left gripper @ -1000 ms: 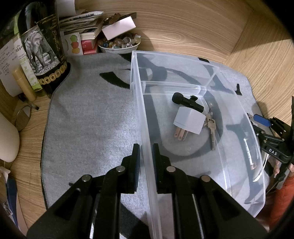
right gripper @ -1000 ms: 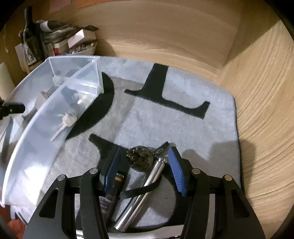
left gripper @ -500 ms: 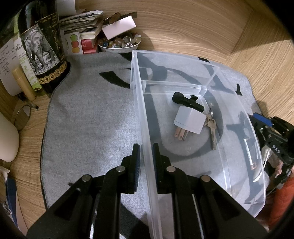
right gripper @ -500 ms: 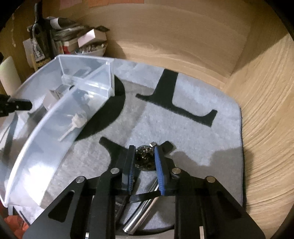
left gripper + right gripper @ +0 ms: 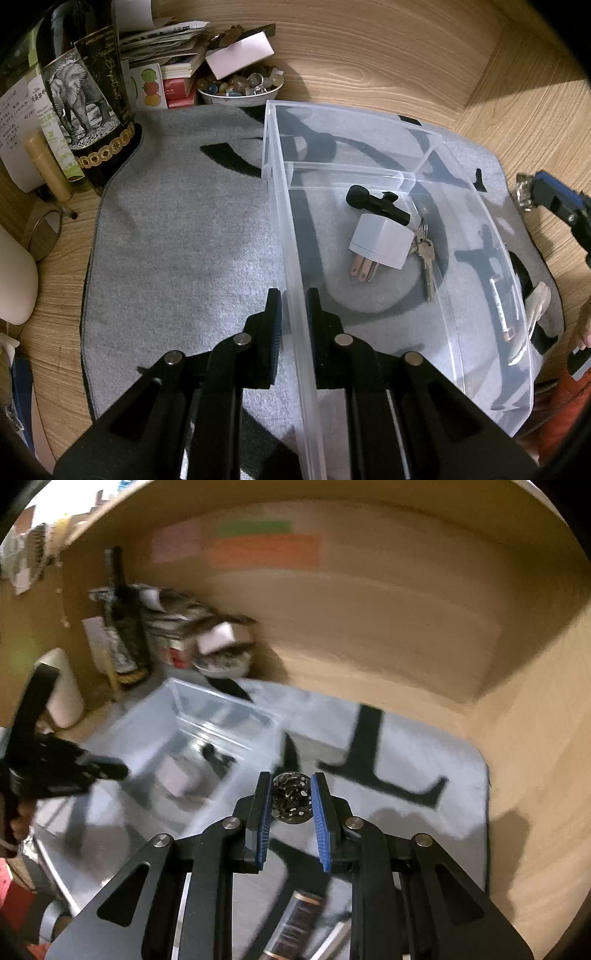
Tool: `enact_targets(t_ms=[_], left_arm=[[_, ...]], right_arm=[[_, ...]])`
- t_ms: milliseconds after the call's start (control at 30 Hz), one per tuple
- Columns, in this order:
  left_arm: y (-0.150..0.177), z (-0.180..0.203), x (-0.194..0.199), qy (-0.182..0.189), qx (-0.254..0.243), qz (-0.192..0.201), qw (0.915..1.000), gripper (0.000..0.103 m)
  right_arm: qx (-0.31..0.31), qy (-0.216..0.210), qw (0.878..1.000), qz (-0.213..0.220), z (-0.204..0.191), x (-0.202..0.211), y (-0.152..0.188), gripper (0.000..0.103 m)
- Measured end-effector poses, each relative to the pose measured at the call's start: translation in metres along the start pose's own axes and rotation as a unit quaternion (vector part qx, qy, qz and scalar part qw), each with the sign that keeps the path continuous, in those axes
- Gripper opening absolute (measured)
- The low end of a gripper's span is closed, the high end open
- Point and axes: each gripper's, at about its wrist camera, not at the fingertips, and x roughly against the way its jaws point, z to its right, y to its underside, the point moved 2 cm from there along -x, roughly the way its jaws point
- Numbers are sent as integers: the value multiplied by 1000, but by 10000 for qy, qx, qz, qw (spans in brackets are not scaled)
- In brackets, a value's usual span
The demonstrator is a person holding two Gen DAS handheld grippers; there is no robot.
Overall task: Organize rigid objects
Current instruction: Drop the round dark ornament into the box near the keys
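My left gripper [image 5: 293,306] is shut on the near wall of a clear plastic divided bin [image 5: 295,258] on a grey mat. The bin holds a white plug adapter [image 5: 382,242], a small black microphone [image 5: 376,205] and keys [image 5: 426,258]. My right gripper [image 5: 291,794] is shut on a dark glittery ball [image 5: 290,798] and holds it raised above the mat, right of the bin [image 5: 221,720]. The right gripper also shows at the right edge of the left wrist view [image 5: 546,195].
A bottle with an elephant label [image 5: 85,107], papers and a bowl of stones [image 5: 240,86] stand at the back left. A metal tube and a dark cylinder [image 5: 295,923] lie on the mat [image 5: 424,812] under the right gripper. Wooden walls close in the back and right.
My right gripper closed on the glittery ball and lifted it off the mat, tilting upward. My left gripper has kept its hold on the bin wall.
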Motion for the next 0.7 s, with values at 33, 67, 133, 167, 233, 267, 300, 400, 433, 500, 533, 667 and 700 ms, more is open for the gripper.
enact_targets(t_ms=[33, 67, 133, 167, 233, 267, 300, 400, 433, 500, 533, 667, 700], left_arm=[[0, 0, 0, -1, -1, -1, 10000, 11], [0, 0, 0, 0, 1, 0, 10000, 11], [0, 0, 0, 7, 12, 3, 10000, 11], [0, 0, 0, 6, 12, 1, 10000, 11], [0, 0, 0, 13, 20, 4, 10000, 11], [0, 0, 0, 17, 22, 5, 10000, 11], [0, 0, 0, 20, 24, 4, 10000, 11], [1, 0, 0, 10, 9, 3, 10000, 11], [1, 0, 0, 10, 7, 3, 10000, 11], [1, 0, 0, 13, 8, 3, 10000, 11], [1, 0, 0, 11, 8, 4, 10000, 11], [1, 0, 0, 10, 6, 3, 10000, 11], [1, 0, 0, 11, 2, 4, 10000, 11]], right_arm=[[72, -46, 10000, 41, -6, 0, -3, 19], [128, -96, 9998, 69, -12, 1, -6, 19], [245, -220, 9994, 94, -25, -2, -10, 19], [287, -268, 9992, 94, -30, -3, -12, 19], [345, -432, 9985, 40, -42, -10, -14, 19], [368, -493, 9981, 6, -48, -13, -14, 19], [397, -553, 9977, -43, -54, -18, -14, 19], [432, -838, 9952, -262, -68, -35, -11, 19], [433, -935, 9940, -361, -72, -40, -10, 19], [496, -1038, 9920, -527, -82, -51, -6, 19], [540, -1053, 9913, -583, -86, -54, -4, 19], [702, -995, 9894, -796, -94, -66, 2, 19], [737, -936, 9893, -842, -95, -70, 2, 19]])
